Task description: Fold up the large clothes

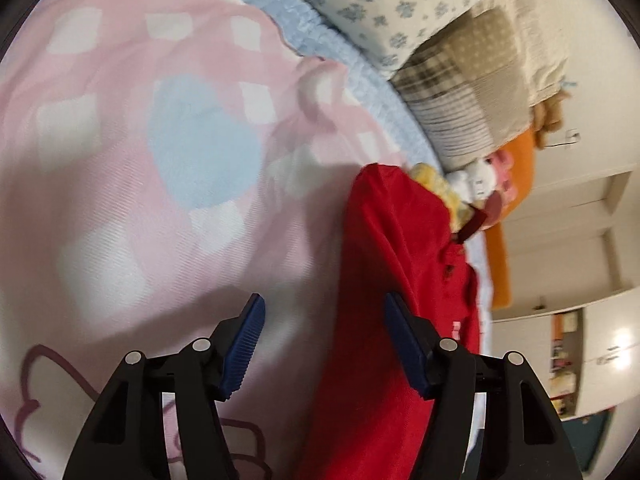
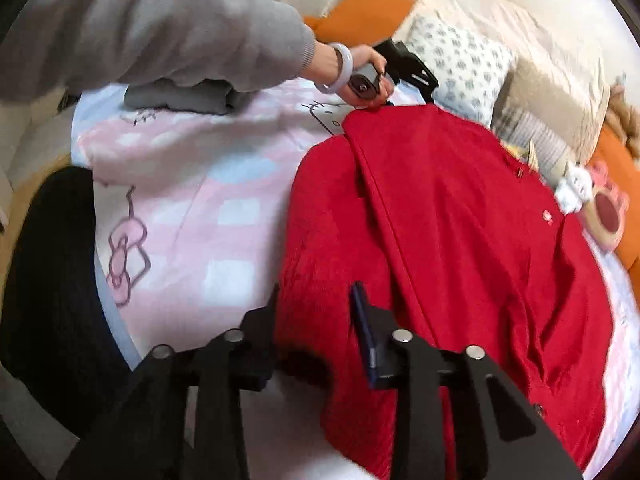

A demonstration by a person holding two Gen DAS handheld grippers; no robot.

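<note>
The right claw (image 2: pixel 316 320) sat at the near hem of the red garment (image 2: pixel 460 240), jaws about a third open with a bunched fold of red cloth between them. It looked like a pinch, but I couldn't tell for sure that the pads were biting. The left claw (image 1: pixel 324 344) was at the far edge, jaws roughly half open; one blue pad (image 1: pixel 246 344) hung over the pink bedcover (image 1: pixel 120 160) and the other sat against the red fabric, so nothing was really clamped there. From the right wrist view you could see the person's left hand (image 2: pixel 368 76) holding that tool right at the garment's top corner.

What could go wrong, as I read it: the left claw only had the edge beside one pad, so closing might grab bedcover along with the cloth, or miss the cloth completely. If the right side's bite was as thin as it looked, lifting could let the hem slip out, and the fold would come out crooked.

The garment itself lay spread on the bed, bright red, jacket-like with a long seam or placket running down it, small dark buttons and a tiny pink label. It was rumpled near the right claw and smoother further out. A folded grey garment (image 2: pixel 180 96) sat beyond it, with pillows (image 2: pixel 460 60) and plush toys (image 2: pixel 576 188) along the far edge.
</note>
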